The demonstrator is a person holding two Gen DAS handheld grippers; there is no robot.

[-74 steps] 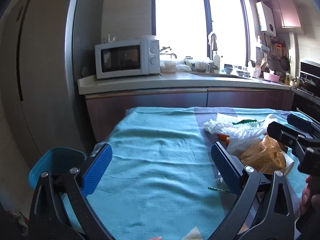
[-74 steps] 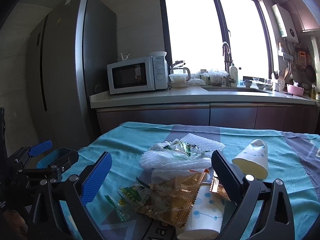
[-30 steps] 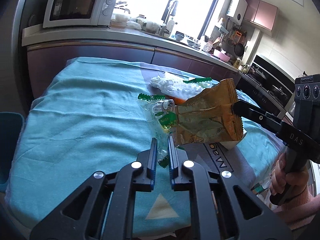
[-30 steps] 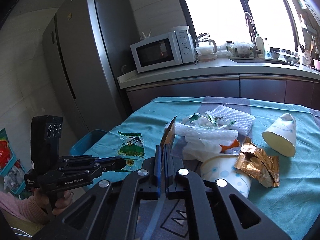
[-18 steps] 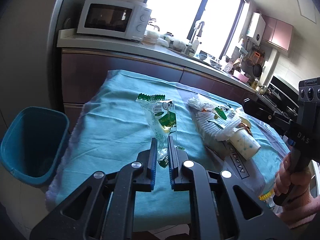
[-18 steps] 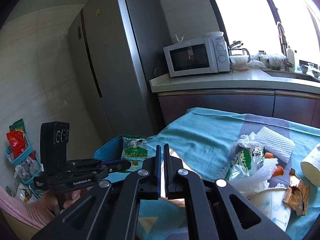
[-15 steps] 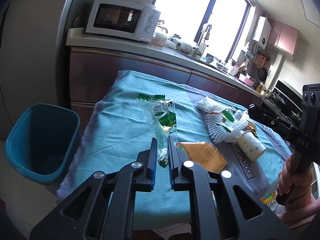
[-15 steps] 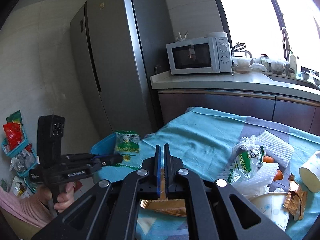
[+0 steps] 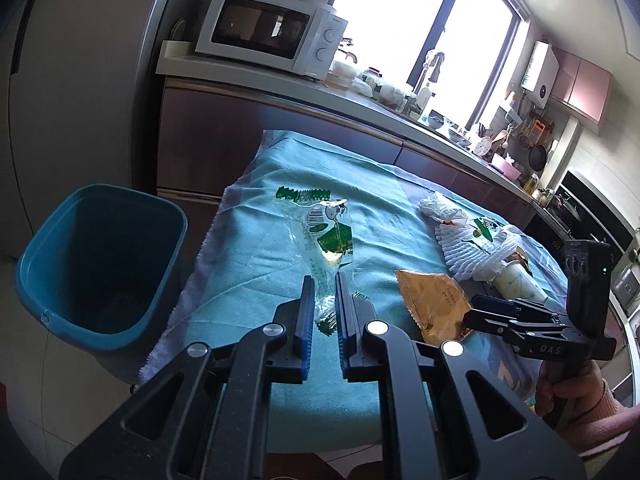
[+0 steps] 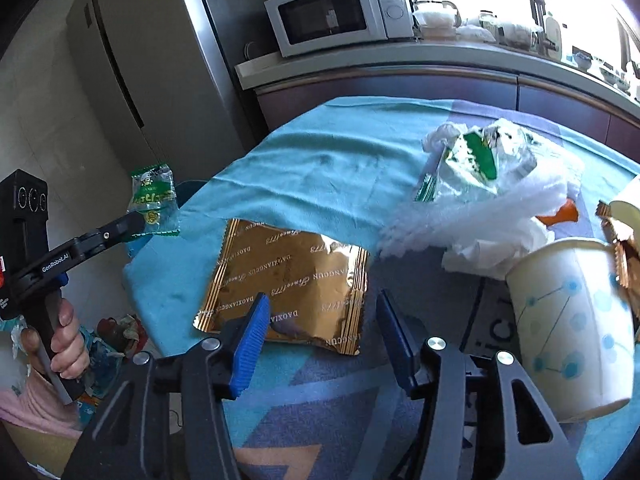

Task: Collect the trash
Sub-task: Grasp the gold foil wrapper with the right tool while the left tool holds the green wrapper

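My left gripper (image 9: 323, 308) is shut on a clear and green snack wrapper (image 9: 326, 236), which stands up from the pads above the table's left edge. In the right wrist view that wrapper (image 10: 153, 196) hangs at the left gripper (image 10: 134, 222) tip, off the table's corner. A gold foil wrapper (image 10: 292, 280) lies flat on the teal cloth (image 10: 328, 160). My right gripper (image 10: 322, 316) hovers just over its near edge with its jaws opening, pads clear of the foil. The left wrist view shows the right gripper (image 9: 486, 312) beside the gold wrapper (image 9: 432, 304).
A blue bin (image 9: 100, 264) stands on the floor left of the table. A pile of white foam netting and a green wrapper (image 10: 480, 160) lies at the right, with a dotted paper cup (image 10: 568, 320) on its side. Counter and microwave (image 9: 268, 36) stand behind.
The right gripper came down and let go of the gold wrapper, which now lies flat on the cloth. The left gripper carried the green wrapper left, towards the bin.
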